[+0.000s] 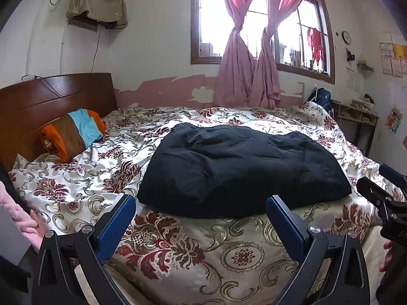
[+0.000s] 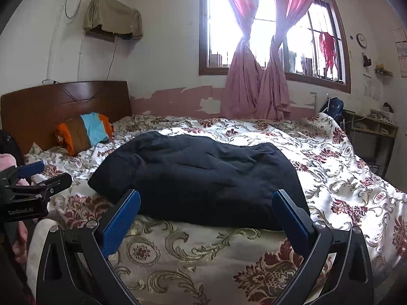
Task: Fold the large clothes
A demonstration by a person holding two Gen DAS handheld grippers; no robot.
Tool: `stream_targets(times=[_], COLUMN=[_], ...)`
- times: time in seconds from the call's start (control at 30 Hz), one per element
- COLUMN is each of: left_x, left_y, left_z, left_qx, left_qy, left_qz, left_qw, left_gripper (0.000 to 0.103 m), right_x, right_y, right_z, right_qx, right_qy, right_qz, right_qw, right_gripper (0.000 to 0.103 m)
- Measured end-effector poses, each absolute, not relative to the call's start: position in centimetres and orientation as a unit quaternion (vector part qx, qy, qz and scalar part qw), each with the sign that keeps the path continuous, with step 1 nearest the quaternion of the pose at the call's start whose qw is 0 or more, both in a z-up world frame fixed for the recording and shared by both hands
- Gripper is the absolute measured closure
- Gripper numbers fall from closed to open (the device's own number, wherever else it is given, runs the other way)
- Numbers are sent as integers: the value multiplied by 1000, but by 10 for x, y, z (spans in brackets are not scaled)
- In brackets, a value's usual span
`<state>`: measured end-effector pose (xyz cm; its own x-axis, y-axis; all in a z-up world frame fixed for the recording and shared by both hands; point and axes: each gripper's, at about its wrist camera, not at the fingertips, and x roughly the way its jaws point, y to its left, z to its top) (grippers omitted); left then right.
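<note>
A dark navy garment (image 1: 241,167) (image 2: 201,175) lies folded into a thick rectangle on the floral bedspread (image 1: 178,249) (image 2: 203,254), near the bed's front edge. My left gripper (image 1: 201,203) is open just short of the garment's near edge, with nothing between its blue pads (image 1: 117,226). Over the same near edge my right gripper (image 2: 206,198) is also open and empty, its right fingertip (image 2: 287,211) overlapping the cloth in view. Each gripper shows at the side of the other's view: the right gripper (image 1: 381,190), the left gripper (image 2: 45,175).
A striped orange, brown and blue pillow (image 1: 73,132) (image 2: 85,131) rests against the wooden headboard (image 1: 51,101). Pink curtains (image 1: 244,76) hang at the window behind the bed. A small shelf (image 1: 356,117) stands at the far right. A hand and pink sleeve (image 1: 23,218) appear at left.
</note>
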<state>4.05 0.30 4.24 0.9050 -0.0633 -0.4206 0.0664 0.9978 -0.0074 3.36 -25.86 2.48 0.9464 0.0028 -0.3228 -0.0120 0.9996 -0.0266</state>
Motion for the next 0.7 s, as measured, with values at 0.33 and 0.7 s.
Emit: stream_targets(times=[0.33,0.7], left_x=[37,40], left_y=[4,6], left_z=[34,27], left_qx=[-2,0], left_qy=[223,234], left_qz=[-40,-37], left_qw=[974,972], left_gripper=[0,0], right_x=[31,37], right_y=[-262,-259], right_z=[16,6], right_qx=[2,-8], right_qy=[173,197], right_qz=[1,-5], right_qw=[985,980], right_gripper=[2,2])
